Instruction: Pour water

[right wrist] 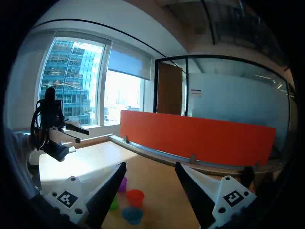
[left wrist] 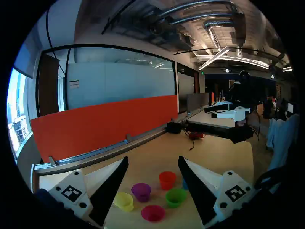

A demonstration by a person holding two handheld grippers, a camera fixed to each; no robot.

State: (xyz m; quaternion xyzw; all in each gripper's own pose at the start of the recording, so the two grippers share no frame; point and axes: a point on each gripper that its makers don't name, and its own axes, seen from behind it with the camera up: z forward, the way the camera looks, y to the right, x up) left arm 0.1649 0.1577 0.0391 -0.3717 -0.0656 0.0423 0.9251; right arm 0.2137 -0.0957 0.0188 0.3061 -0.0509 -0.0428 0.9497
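Left gripper view: small bright cups (left wrist: pixel 141 191)

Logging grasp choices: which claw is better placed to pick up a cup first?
Probably the left. The left claw, open, has the red cup and purple cup centred ahead of it; the right claw, open too, sees them off to one side.
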